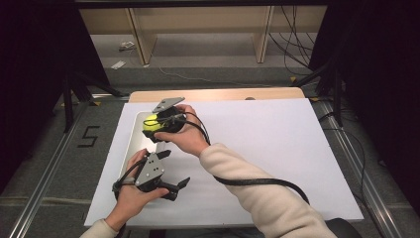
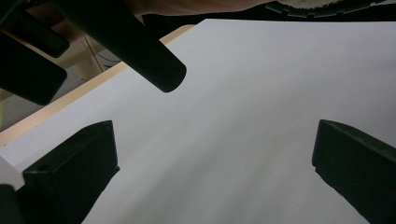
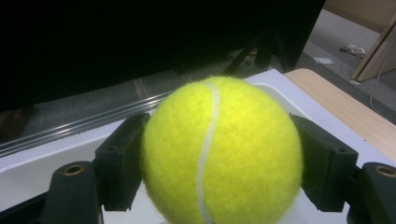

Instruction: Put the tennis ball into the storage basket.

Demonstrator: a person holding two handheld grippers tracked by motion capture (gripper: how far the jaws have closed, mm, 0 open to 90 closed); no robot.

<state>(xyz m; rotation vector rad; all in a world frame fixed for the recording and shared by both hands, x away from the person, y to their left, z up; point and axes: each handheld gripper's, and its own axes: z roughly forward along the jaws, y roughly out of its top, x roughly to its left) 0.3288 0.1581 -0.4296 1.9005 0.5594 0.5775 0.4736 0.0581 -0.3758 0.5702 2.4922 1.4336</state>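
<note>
A yellow tennis ball is clamped between the two black jaws of my right gripper, whose pads press on its left and right sides. It is held over the far end of a shallow white tray at the left of the table. Whether the ball touches the tray is hidden. My left gripper is nearer the front edge, beside the tray. Its jaws stand wide open with nothing between them and point across the white sheet.
A white sheet covers most of the wooden table. The right gripper's thick black cable loops over the sleeve. Dark stand legs and wooden shelving lie beyond the table.
</note>
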